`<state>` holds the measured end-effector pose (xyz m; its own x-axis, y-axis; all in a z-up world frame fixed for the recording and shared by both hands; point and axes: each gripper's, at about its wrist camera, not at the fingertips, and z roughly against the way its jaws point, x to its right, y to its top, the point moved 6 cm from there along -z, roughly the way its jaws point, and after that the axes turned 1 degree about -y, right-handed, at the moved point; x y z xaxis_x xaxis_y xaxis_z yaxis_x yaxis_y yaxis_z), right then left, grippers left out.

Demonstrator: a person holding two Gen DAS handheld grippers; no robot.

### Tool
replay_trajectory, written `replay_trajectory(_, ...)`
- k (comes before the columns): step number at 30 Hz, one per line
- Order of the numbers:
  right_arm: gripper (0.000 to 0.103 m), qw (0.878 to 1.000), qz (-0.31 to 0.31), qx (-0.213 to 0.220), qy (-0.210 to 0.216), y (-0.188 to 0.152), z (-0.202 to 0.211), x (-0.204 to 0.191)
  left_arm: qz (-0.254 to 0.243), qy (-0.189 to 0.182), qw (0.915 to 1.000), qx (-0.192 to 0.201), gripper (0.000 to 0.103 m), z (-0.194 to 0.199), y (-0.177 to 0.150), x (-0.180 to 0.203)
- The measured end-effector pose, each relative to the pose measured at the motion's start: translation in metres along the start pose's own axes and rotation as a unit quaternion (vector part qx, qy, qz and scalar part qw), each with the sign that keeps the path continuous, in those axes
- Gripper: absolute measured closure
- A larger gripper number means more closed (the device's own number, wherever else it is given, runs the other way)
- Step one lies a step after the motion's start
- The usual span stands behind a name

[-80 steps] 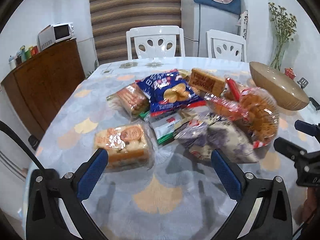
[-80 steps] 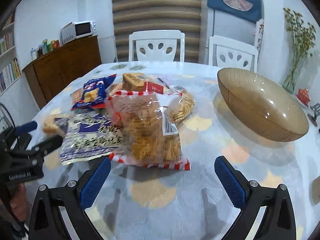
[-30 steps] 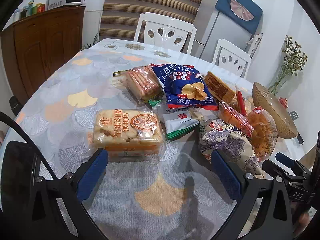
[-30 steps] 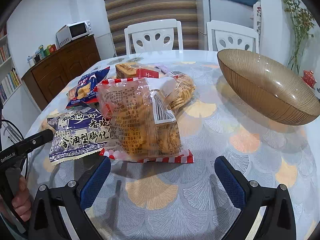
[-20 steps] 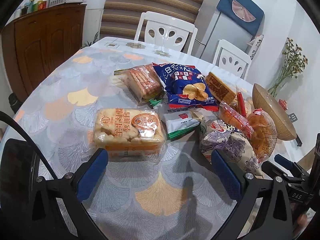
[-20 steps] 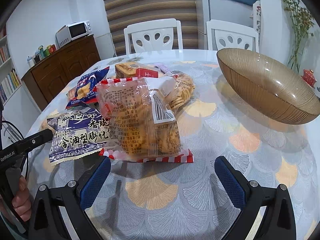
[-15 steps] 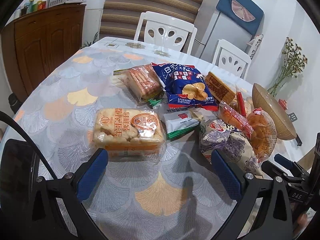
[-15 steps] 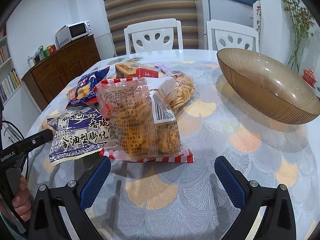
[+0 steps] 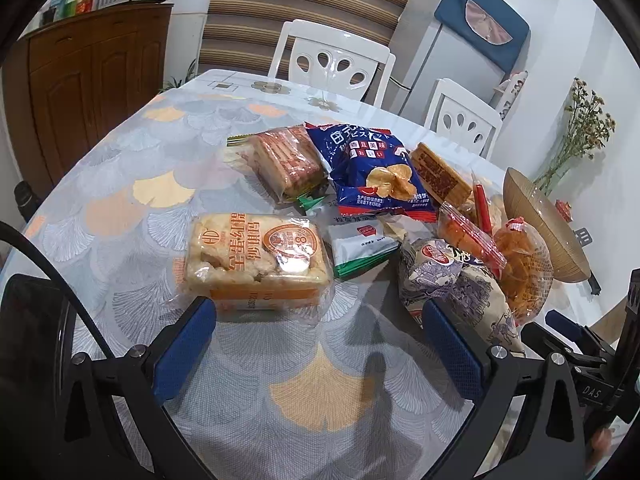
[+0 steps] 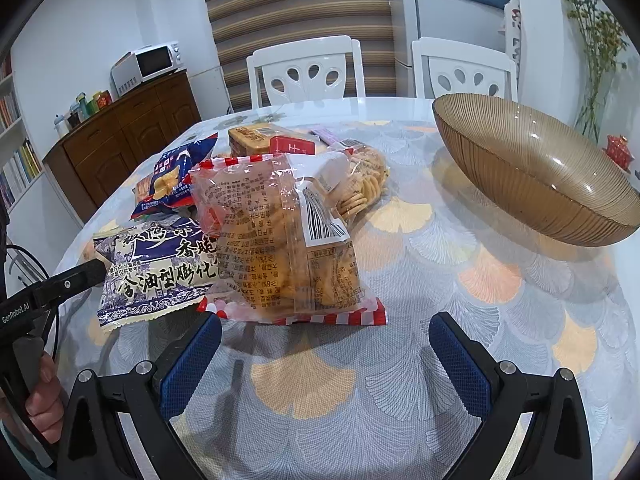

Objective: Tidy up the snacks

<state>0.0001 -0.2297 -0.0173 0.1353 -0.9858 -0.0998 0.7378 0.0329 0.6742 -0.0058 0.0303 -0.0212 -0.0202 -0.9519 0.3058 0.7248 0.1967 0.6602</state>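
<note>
A heap of snack packs lies on the patterned table. In the left wrist view an orange cake pack [image 9: 254,260] sits just ahead of my open left gripper [image 9: 320,344], nothing between its fingers. Behind it lie a blue chip bag [image 9: 372,172], a clear biscuit pack [image 9: 286,160] and a white-green packet [image 9: 360,246]. In the right wrist view my right gripper [image 10: 324,360] is open and empty, just short of a clear red-striped bag of fried snacks [image 10: 280,240]. A purple-white bag [image 10: 160,268] lies left of it. The amber glass bowl [image 10: 532,176] stands empty at the right.
Two white chairs [image 10: 308,70] stand at the table's far side, with a fridge [image 9: 460,40] behind. A wooden sideboard [image 9: 92,72] with a microwave is at the left. A vase of dried flowers [image 9: 576,140] stands beyond the bowl. Each gripper shows at the other view's edge.
Since 2.7 s ago the left gripper swung left and closer to the orange cake pack, and the right gripper edged toward the striped bag. Over the last second nothing has visibly moved.
</note>
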Motion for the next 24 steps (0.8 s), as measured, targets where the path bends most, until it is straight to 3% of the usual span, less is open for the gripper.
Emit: replay_trajectory(24,0.000,1.000,-0.004,-0.007,0.007,0.0004,-0.0041,0.0019,0.002,-0.001,1.0000,-0.002,0.001,-0.0015,0.0012,-0.0007)
